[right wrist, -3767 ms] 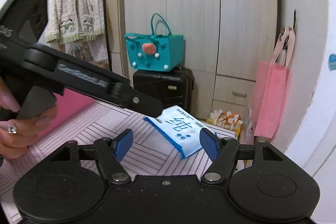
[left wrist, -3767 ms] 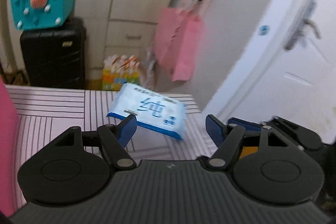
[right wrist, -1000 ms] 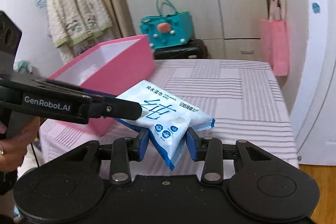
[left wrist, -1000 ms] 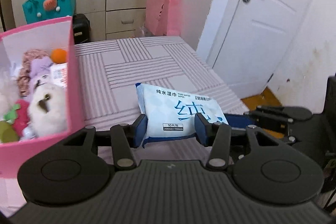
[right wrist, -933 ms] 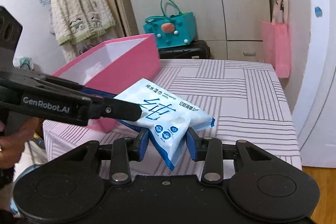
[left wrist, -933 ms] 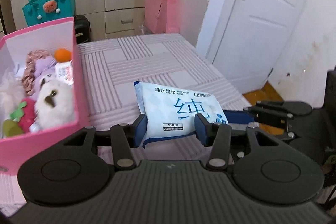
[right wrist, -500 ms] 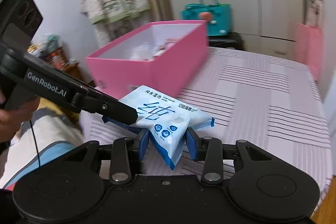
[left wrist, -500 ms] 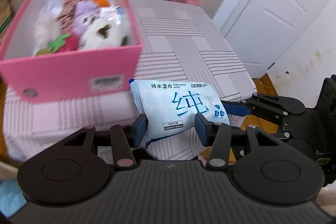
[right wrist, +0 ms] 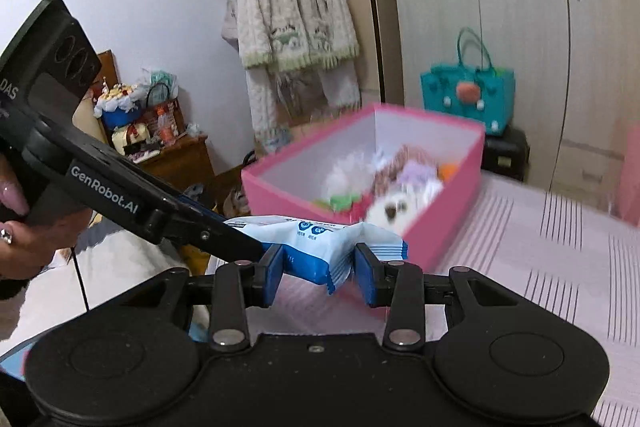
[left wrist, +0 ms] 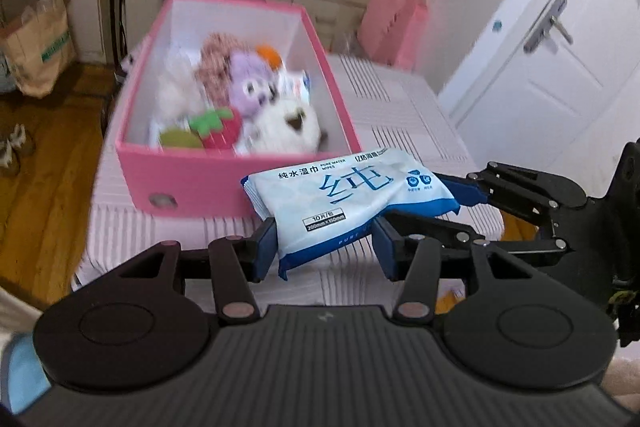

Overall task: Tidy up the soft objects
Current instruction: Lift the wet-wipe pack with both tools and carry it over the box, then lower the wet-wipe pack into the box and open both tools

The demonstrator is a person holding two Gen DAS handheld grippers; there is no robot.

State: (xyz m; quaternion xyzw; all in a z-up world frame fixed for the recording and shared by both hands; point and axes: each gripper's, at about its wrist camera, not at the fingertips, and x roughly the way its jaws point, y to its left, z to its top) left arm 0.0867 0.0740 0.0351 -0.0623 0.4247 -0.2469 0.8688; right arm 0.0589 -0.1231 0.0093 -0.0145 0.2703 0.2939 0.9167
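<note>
wipes pack (left wrist: pixel 344 199) level, long axis between both tongs

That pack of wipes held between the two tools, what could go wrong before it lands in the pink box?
1. The wipes pack is soft and already buckles between the right tool and the left tool; it might slip from one.
2. It hangs in front of the pink box, so it may catch the near wall.
3. The box is crowded with plush toys, so the pack may perch on top.
</note>
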